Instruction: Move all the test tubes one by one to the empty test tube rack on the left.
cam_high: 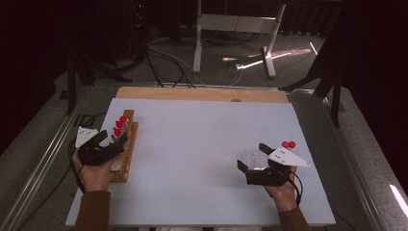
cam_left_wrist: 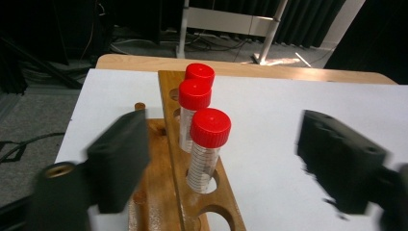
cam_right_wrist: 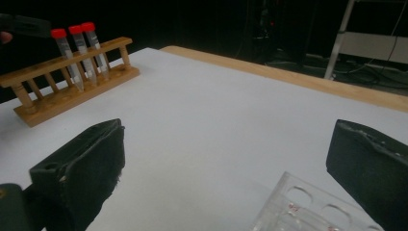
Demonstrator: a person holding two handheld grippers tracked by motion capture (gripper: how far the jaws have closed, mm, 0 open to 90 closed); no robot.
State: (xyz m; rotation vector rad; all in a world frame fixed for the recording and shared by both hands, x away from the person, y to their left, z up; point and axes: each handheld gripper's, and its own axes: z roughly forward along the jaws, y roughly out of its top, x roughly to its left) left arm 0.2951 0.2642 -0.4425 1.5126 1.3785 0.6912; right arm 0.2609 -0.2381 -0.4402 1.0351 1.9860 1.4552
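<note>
Your left gripper (cam_left_wrist: 219, 159) jaws apart, nearest of 3 red-capped tubes (cam_left_wrist: 207, 149) between the fingers, untouched, seated in the wooden rack (cam_left_wrist: 166, 91). Right gripper (cam_right_wrist: 235, 168) jaws apart, clear well plate (cam_right_wrist: 308, 207) low between them.

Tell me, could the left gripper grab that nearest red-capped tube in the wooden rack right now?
Probably yes. The left gripper has its jaws standing open on either side of the nearest tube, which stands upright in the wooden rack with nothing in front of it.
</note>
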